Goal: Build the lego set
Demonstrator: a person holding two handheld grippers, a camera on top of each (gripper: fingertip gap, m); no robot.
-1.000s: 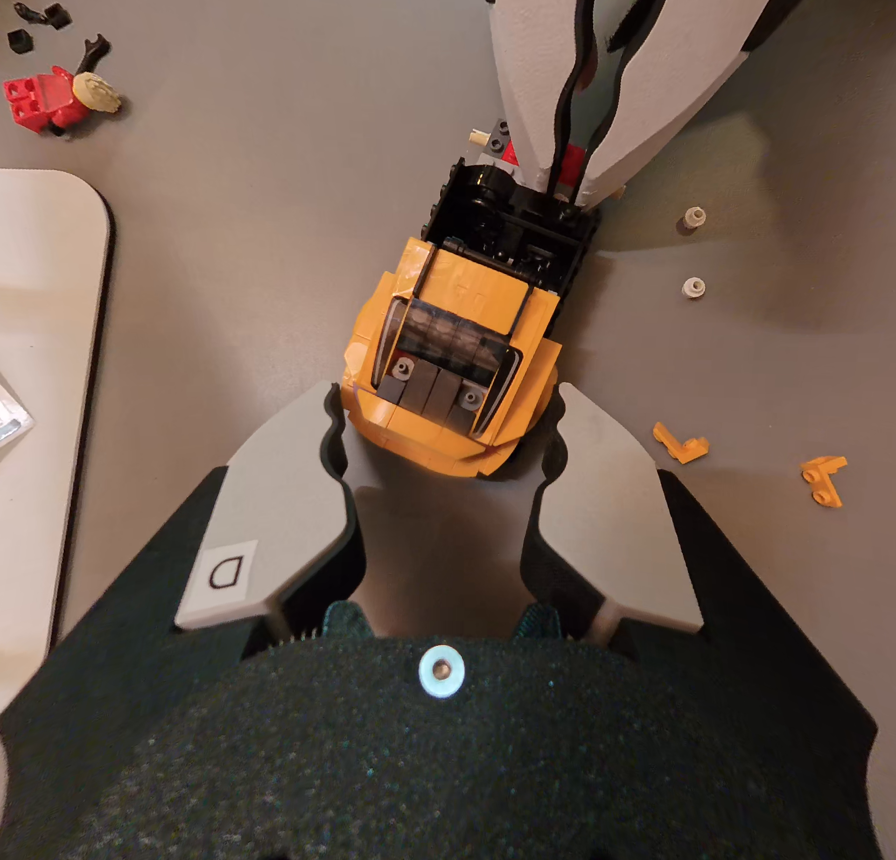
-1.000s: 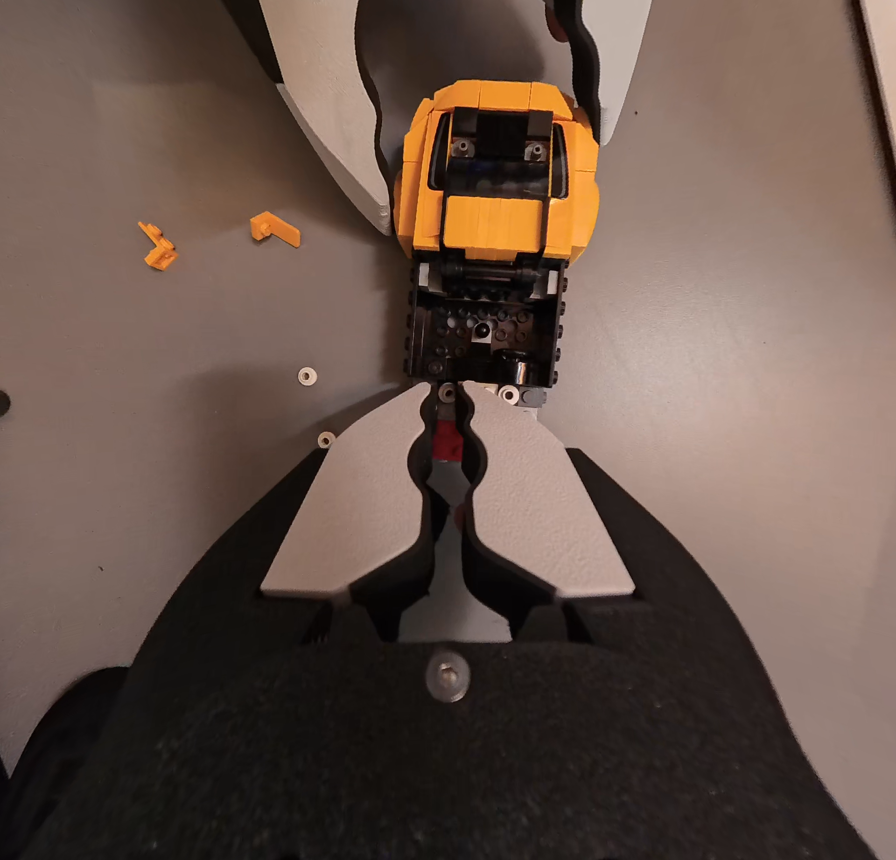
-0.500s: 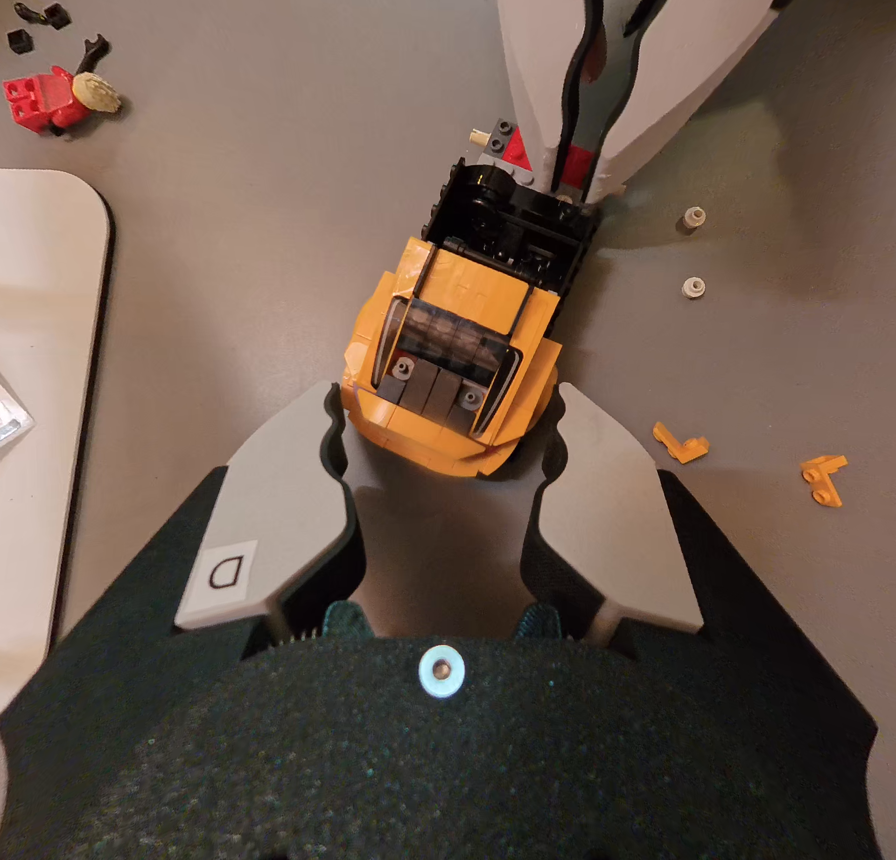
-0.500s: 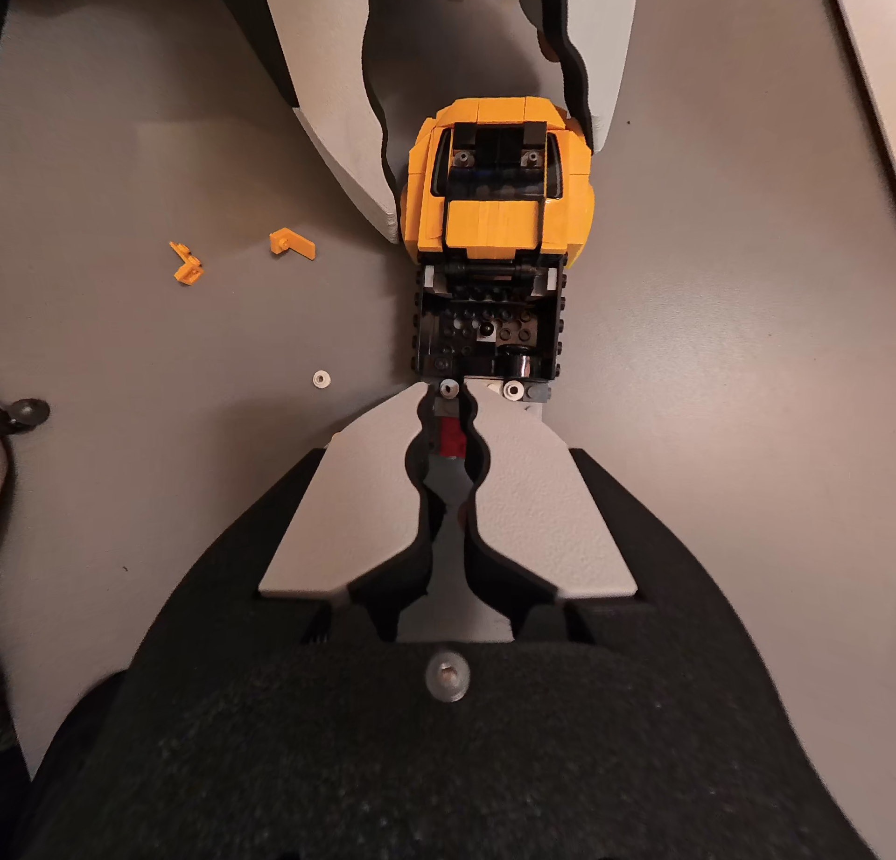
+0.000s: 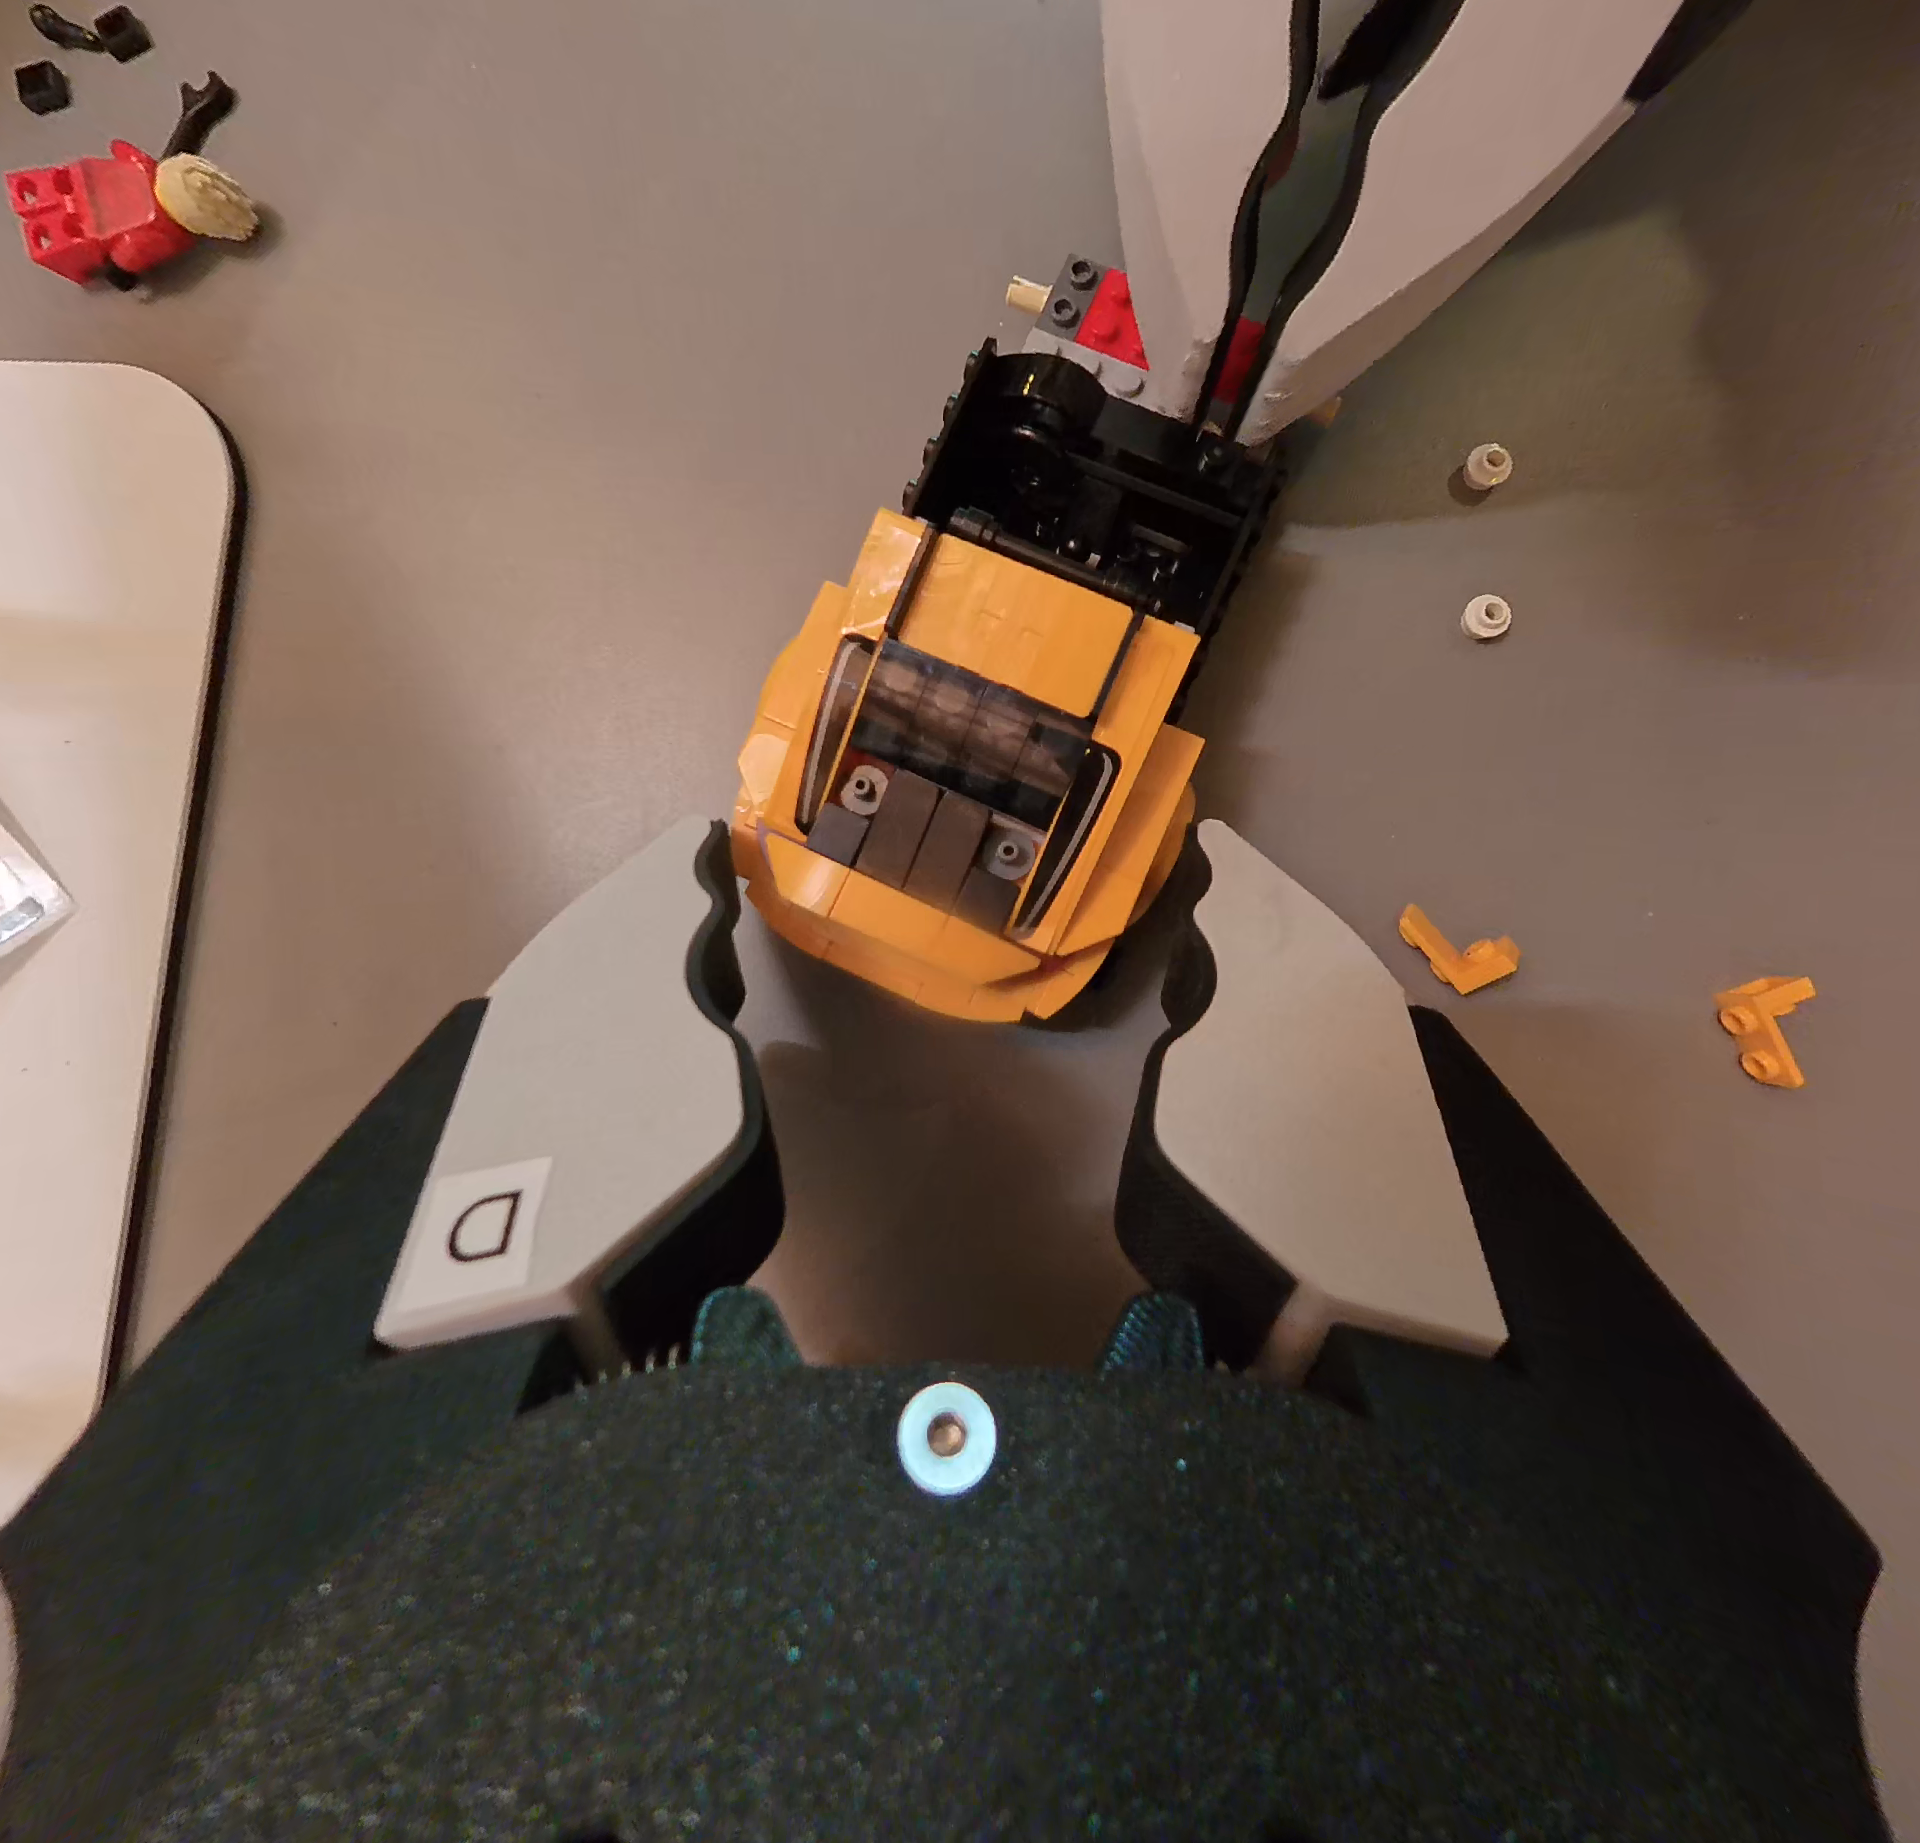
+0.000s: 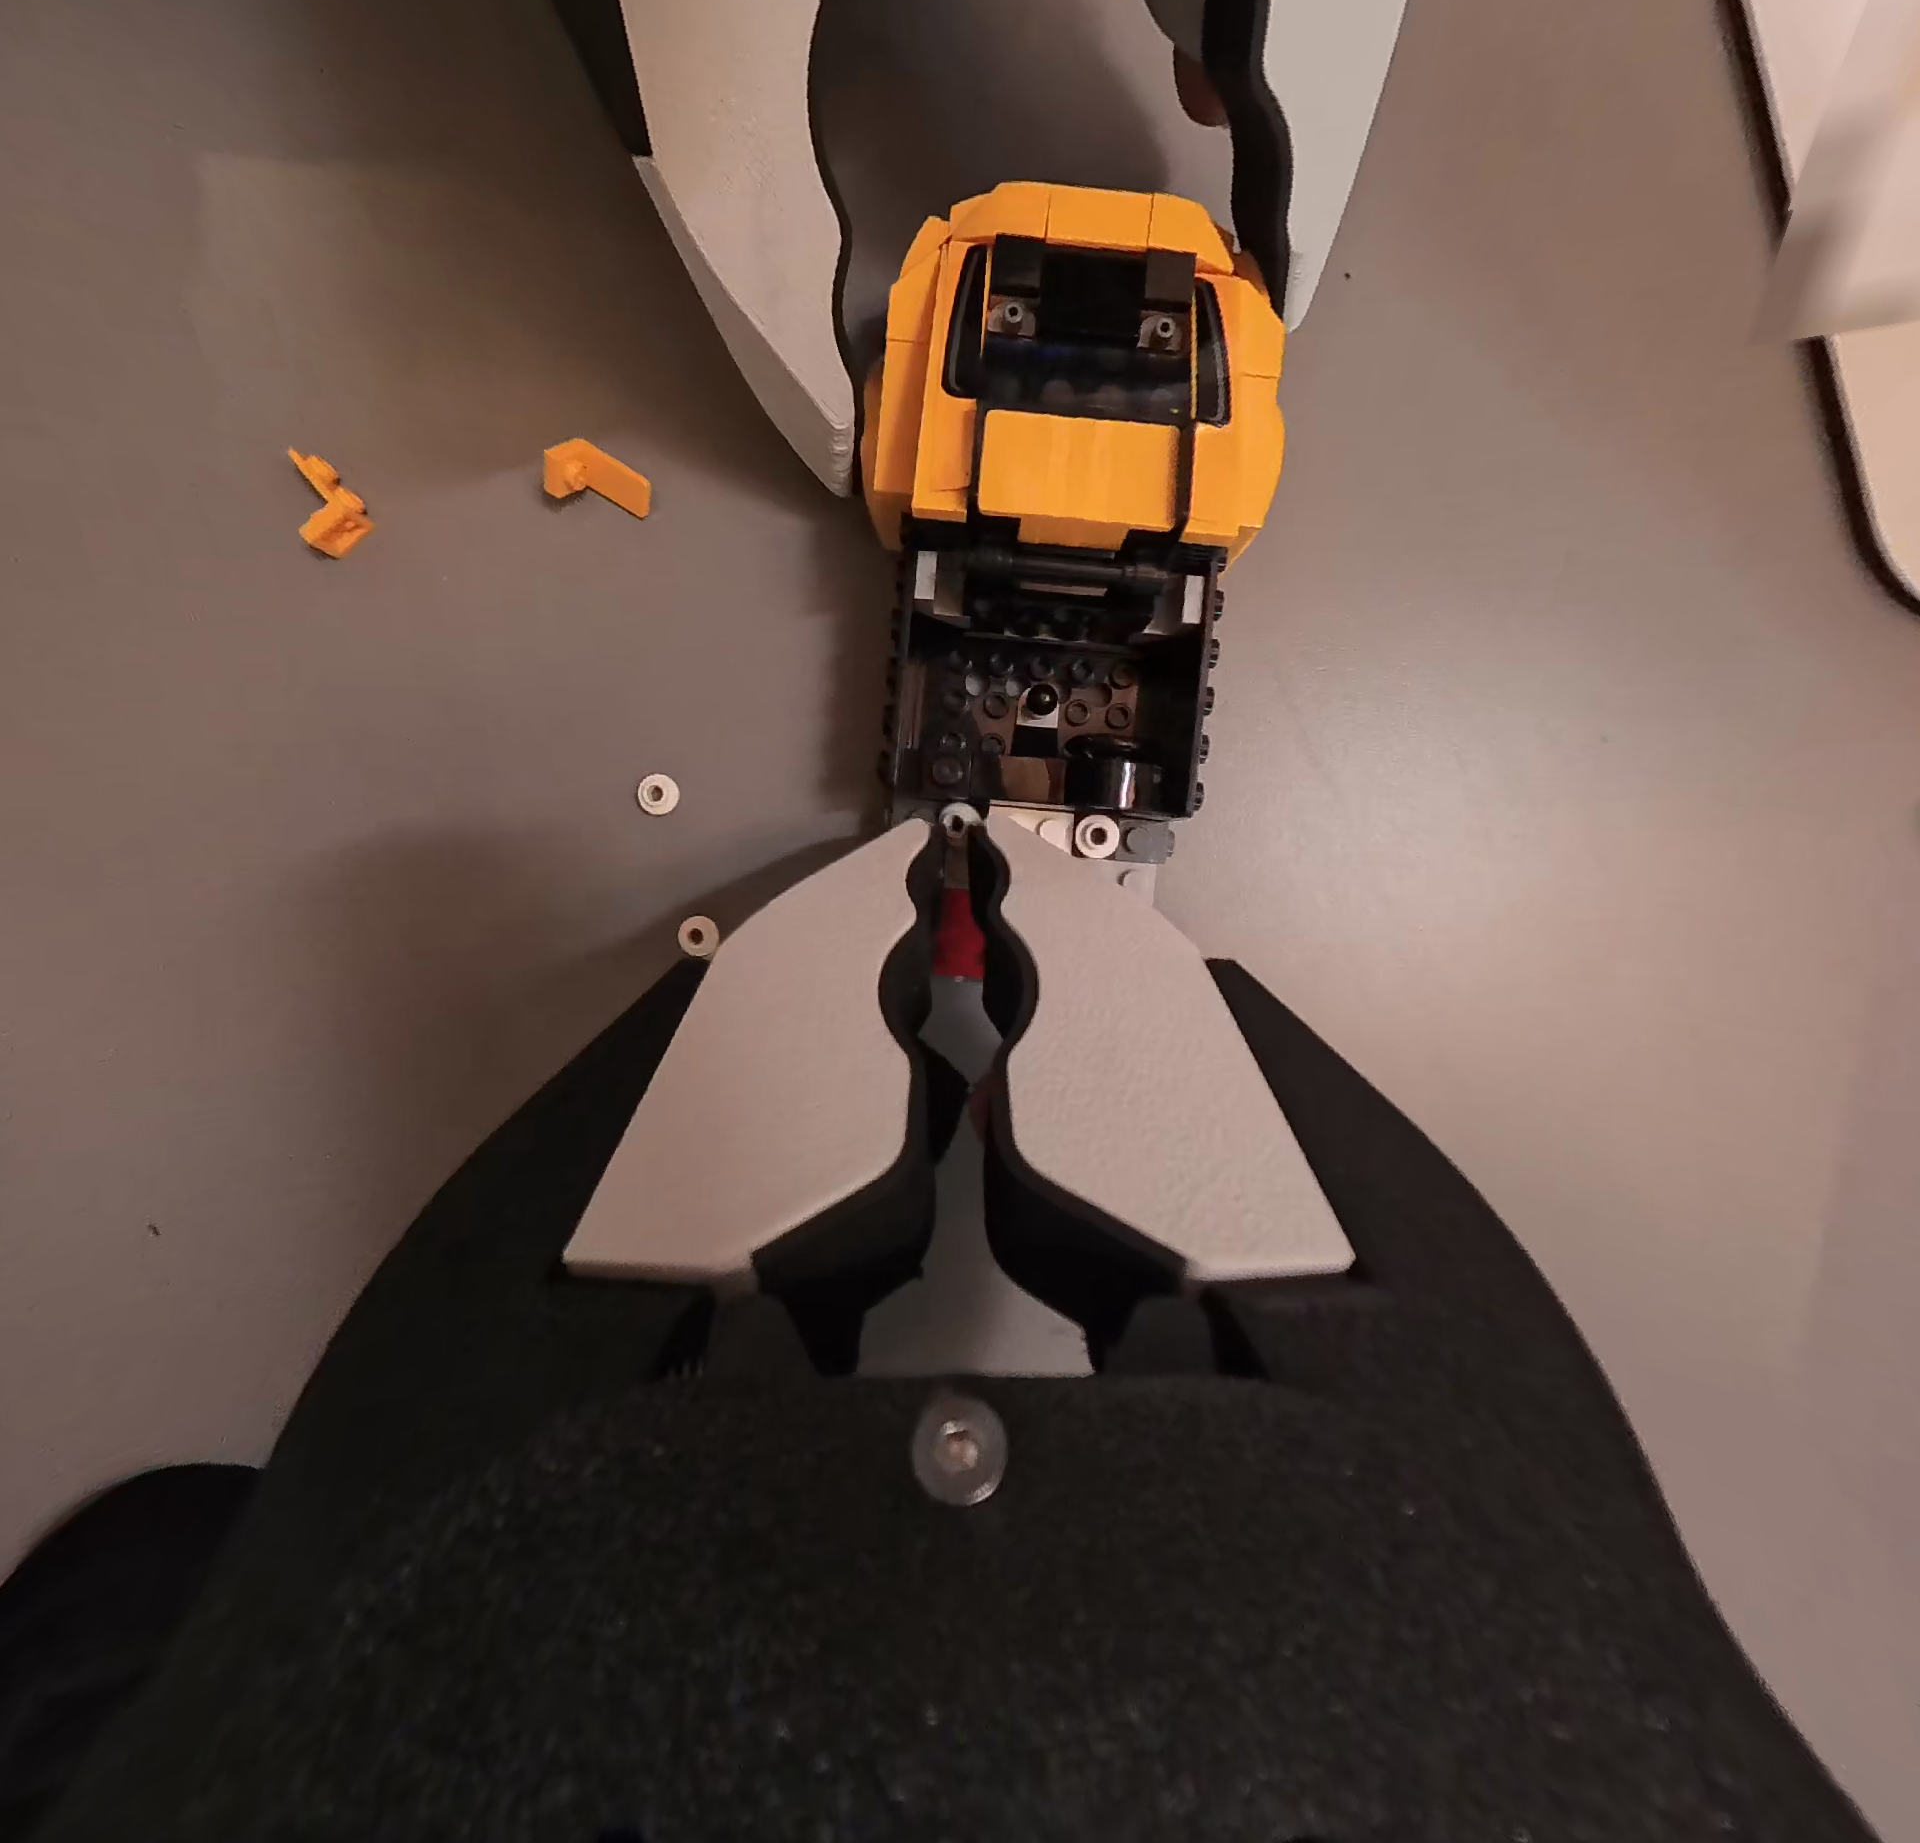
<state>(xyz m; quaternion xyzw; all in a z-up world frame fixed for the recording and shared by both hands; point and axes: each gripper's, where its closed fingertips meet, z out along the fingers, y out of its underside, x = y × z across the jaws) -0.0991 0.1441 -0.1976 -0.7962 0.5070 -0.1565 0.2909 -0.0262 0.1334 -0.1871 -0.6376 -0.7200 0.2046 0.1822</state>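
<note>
An orange and black brick car (image 5: 987, 754) stands on the grey table (image 5: 520, 443). Its roofless black rear points away in the left wrist view and toward me in the right wrist view (image 6: 1070, 422). My left gripper (image 5: 956, 837) is wide open, with the car's orange nose between its fingertips (image 5: 665, 920), which lie close against its sides. My right gripper (image 6: 954, 835) is shut on a small white round piece (image 6: 956, 820) at the car's rear edge. It hovers over red and grey rear bricks (image 5: 1112, 323), beside a fitted white stud (image 6: 1096, 835). The right gripper also shows in the left wrist view (image 5: 1226, 411).
Two loose white round studs (image 5: 1488, 465) (image 5: 1486, 616) and two orange bracket pieces (image 5: 1455, 952) (image 5: 1761, 1024) lie right of the car. A red brick figure (image 5: 104, 214) and small black bits (image 5: 83, 48) lie far left. A white board (image 5: 94, 754) sits at the left edge. My right fingertips sit around 8 cm from my left ones.
My right gripper's fingers have drawn closer together at the car's rear edge, with the white round piece still at their tips. The car and my left gripper have not moved.
</note>
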